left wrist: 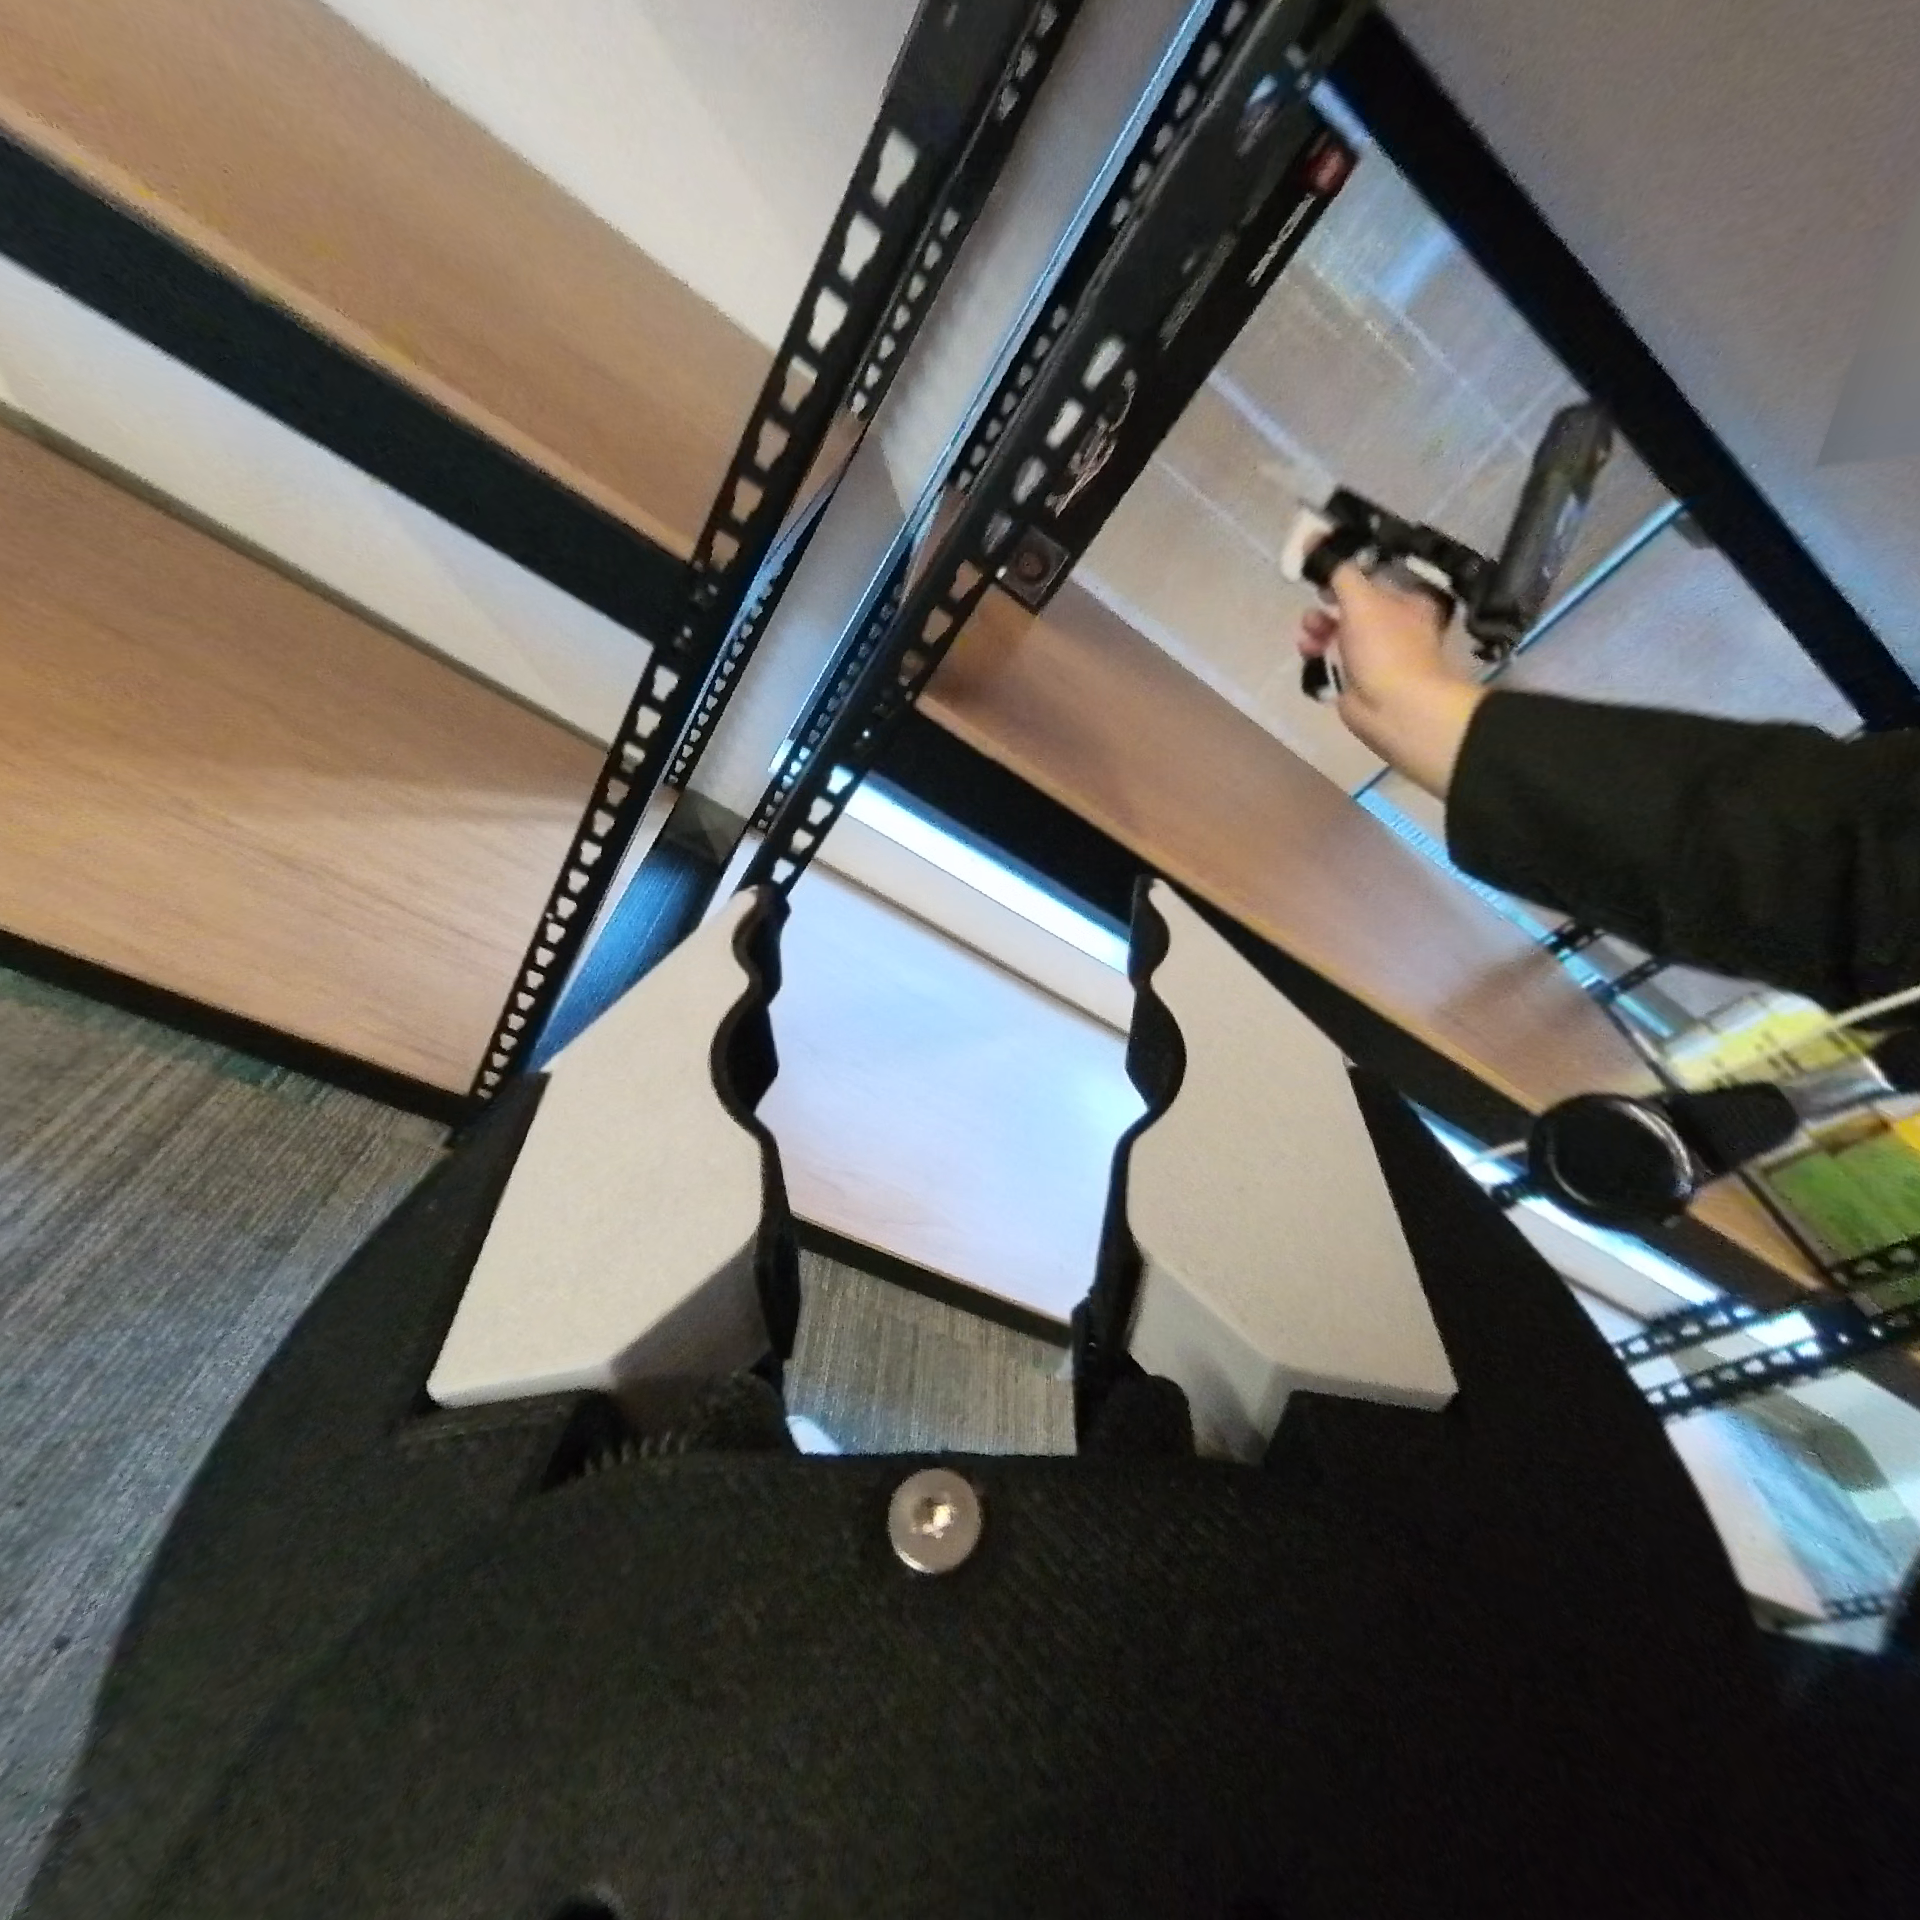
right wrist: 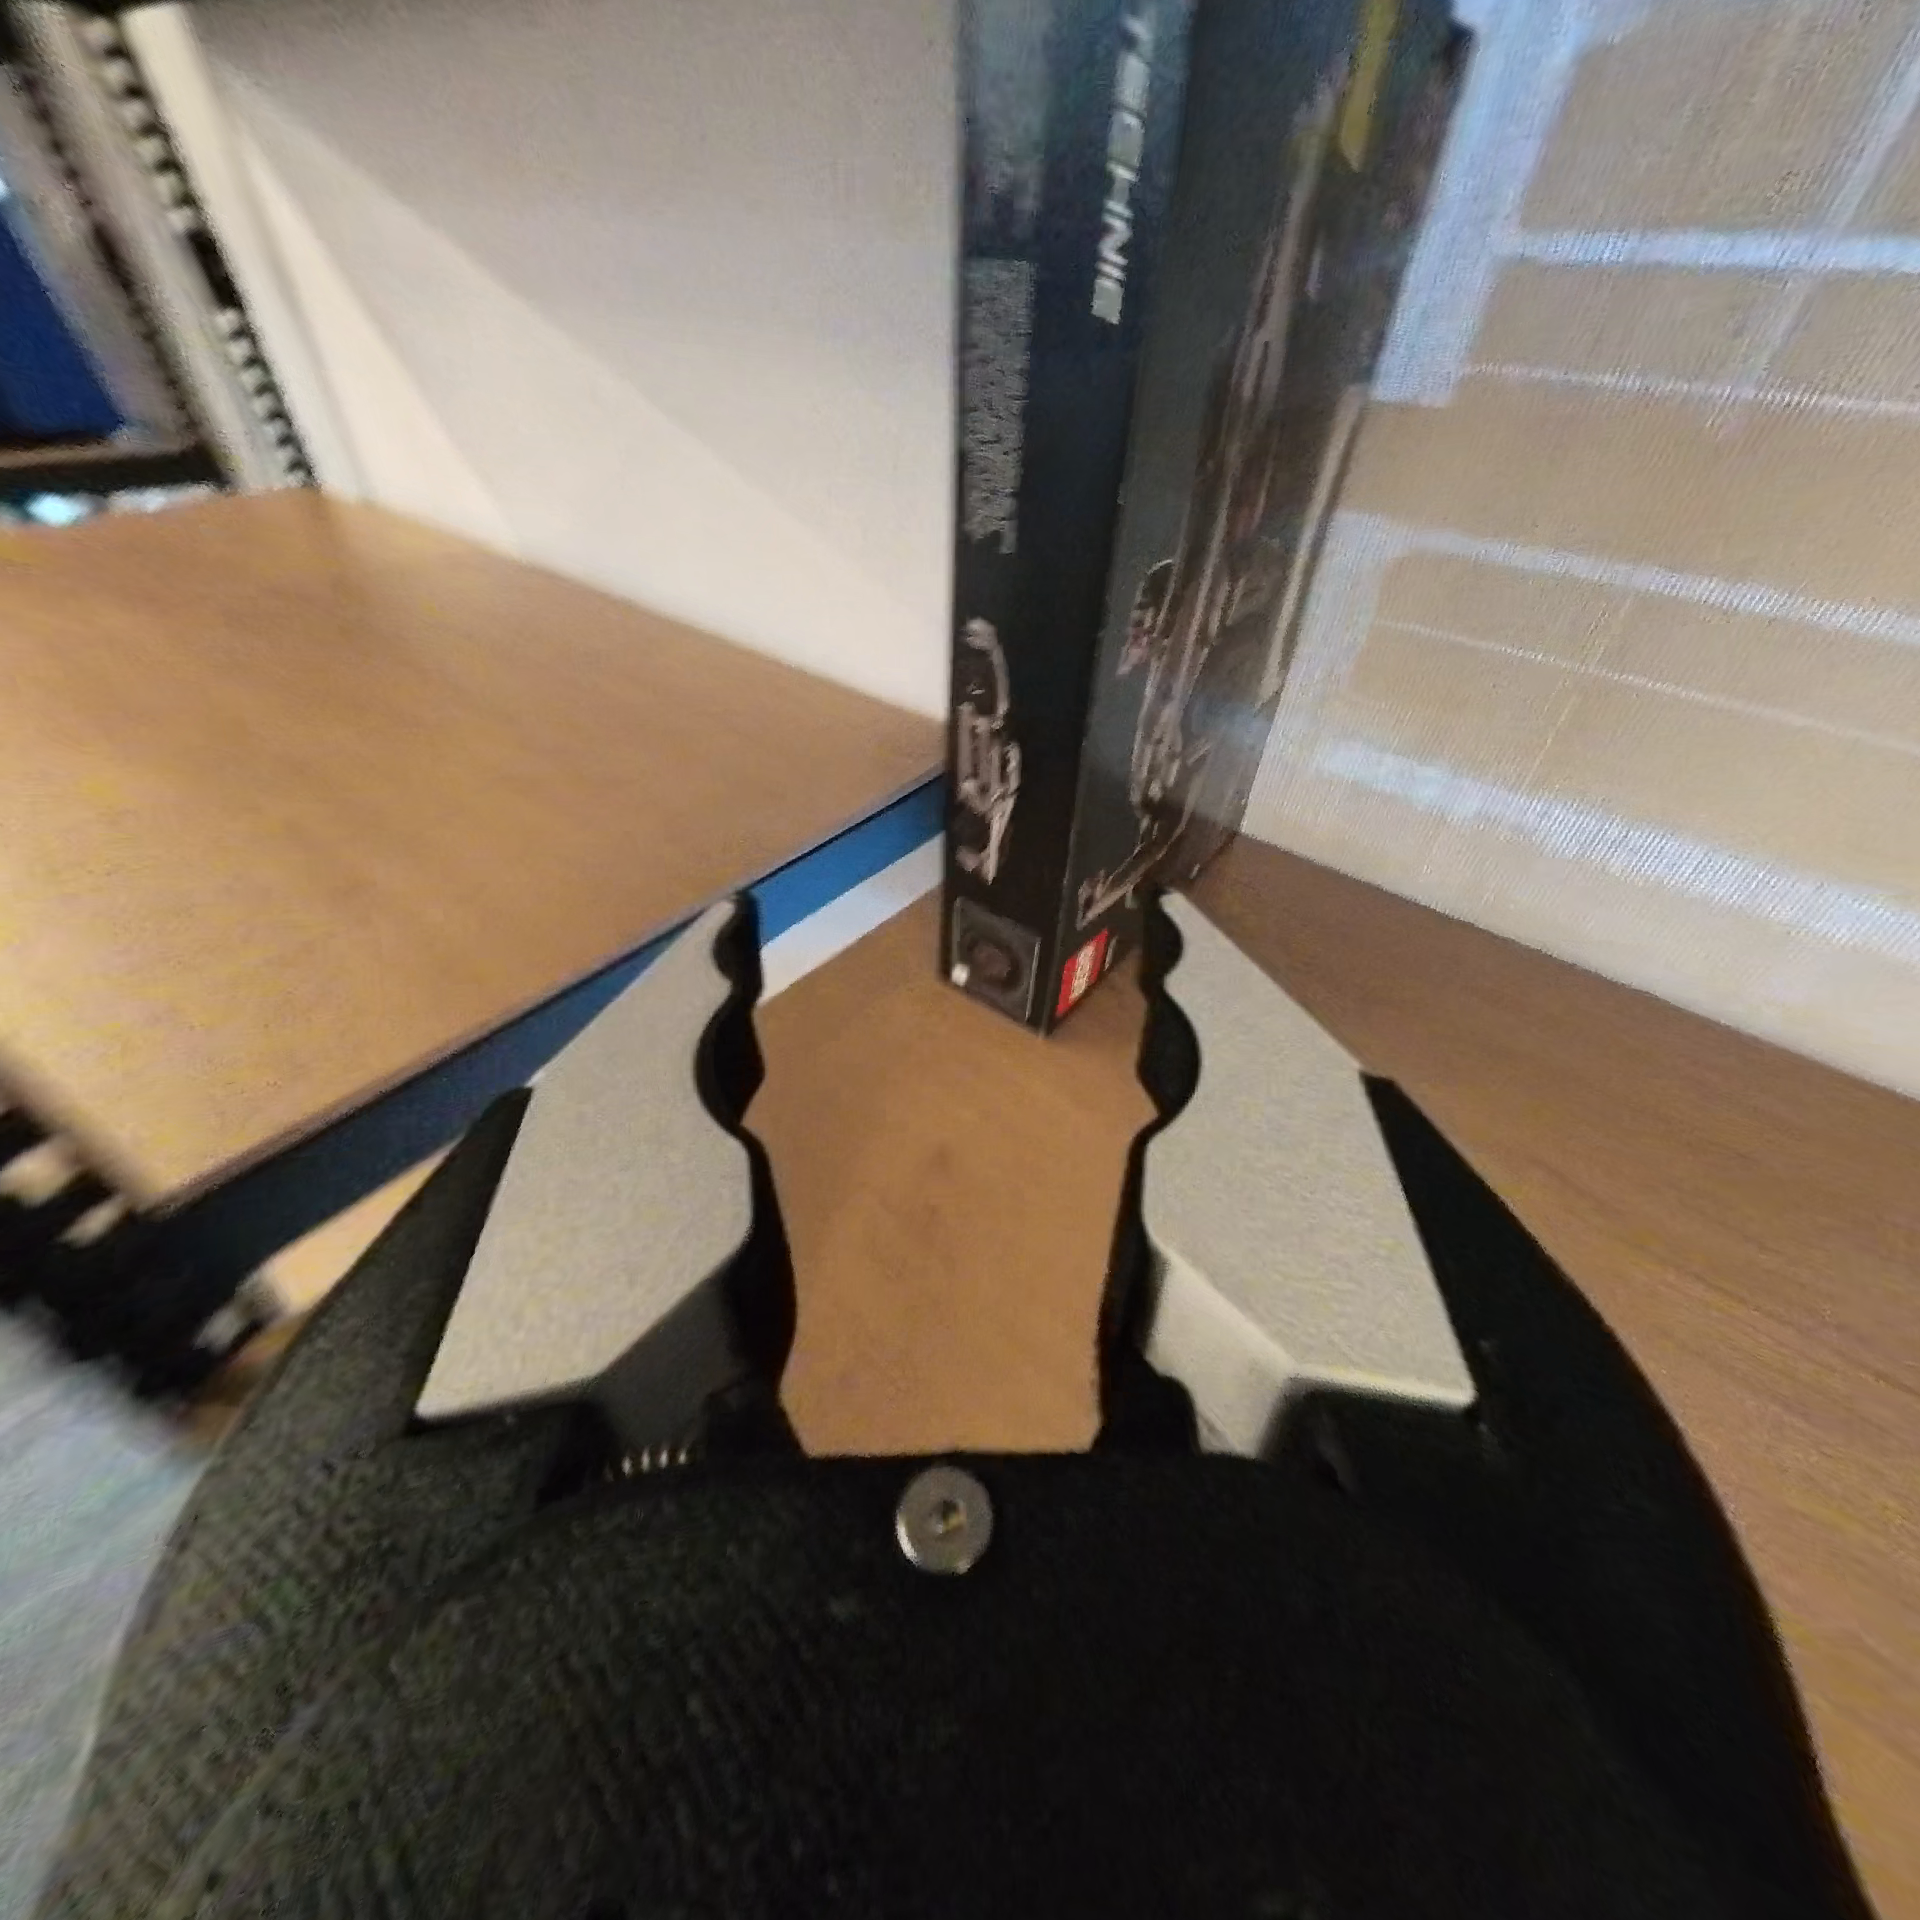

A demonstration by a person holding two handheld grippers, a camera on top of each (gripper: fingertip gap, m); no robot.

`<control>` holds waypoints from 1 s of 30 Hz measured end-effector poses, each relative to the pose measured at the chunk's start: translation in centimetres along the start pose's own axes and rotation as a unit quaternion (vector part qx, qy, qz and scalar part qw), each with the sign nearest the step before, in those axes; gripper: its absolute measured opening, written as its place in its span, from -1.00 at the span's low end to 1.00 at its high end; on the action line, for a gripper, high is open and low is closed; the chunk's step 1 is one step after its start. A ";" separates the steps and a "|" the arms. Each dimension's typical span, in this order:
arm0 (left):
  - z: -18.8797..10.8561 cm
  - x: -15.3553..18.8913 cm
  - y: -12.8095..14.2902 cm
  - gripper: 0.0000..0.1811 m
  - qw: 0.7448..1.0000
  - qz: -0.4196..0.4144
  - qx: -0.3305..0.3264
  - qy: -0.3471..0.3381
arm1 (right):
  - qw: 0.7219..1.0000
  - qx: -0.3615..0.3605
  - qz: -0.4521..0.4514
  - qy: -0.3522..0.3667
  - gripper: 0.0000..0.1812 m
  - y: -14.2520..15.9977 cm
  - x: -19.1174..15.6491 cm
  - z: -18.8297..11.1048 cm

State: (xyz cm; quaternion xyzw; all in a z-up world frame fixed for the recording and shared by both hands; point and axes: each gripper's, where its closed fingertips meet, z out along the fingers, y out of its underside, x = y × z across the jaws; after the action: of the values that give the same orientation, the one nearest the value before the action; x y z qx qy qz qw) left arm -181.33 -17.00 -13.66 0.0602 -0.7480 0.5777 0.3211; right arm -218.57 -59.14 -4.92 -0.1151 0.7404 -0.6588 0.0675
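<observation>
A tall dark printed box (right wrist: pixel 1122 623) stands upright on a wooden shelf (right wrist: pixel 1558 1195), against the white back wall. My right gripper (right wrist: pixel 948 914) is open and empty. It sits just in front of the box's lower corner, which lies between the fingertips without touching them. My left gripper (left wrist: pixel 954 902) is open and empty, held low and tilted beside the rack's black perforated uprights (left wrist: pixel 790 416). In the left wrist view the box (left wrist: pixel 1174 301) shows higher up, and a hand (left wrist: pixel 1392 665) in a dark sleeve holds the right gripper (left wrist: pixel 1305 608) near it.
A second wooden shelf with a blue front edge (right wrist: pixel 312 779) lies left of the box. A translucent mesh panel (right wrist: pixel 1662 468) closes the shelf on the right. Grey carpet (left wrist: pixel 156 1195) is below. A black wristwatch (left wrist: pixel 1616 1153) and a yellow-green box (left wrist: pixel 1829 1174) are at right. There is about 55 centimeters between the tips of the two grippers.
</observation>
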 end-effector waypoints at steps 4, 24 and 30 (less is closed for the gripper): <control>-5.4 3.4 -5.9 -0.27 0.999 0.031 0.025 -0.008 | 0.997 -0.046 -0.030 -0.051 -0.35 -0.4 -2.9 -11.9; -13.9 19.7 -28.6 -0.28 0.976 0.143 0.163 -0.007 | 0.975 -0.006 0.000 -0.221 -0.93 -18.1 -8.6 -40.5; -13.2 18.9 -31.9 -0.24 0.969 0.203 0.137 -0.011 | 0.948 -0.047 -0.048 -0.310 -0.65 -18.0 -18.3 -39.8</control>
State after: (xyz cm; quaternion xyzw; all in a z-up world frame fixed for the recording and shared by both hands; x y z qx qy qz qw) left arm -176.04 -10.13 24.76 -0.0433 -0.6619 0.7271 0.1771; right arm -209.46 -18.05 16.85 -0.3525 0.7065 -0.5574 0.2566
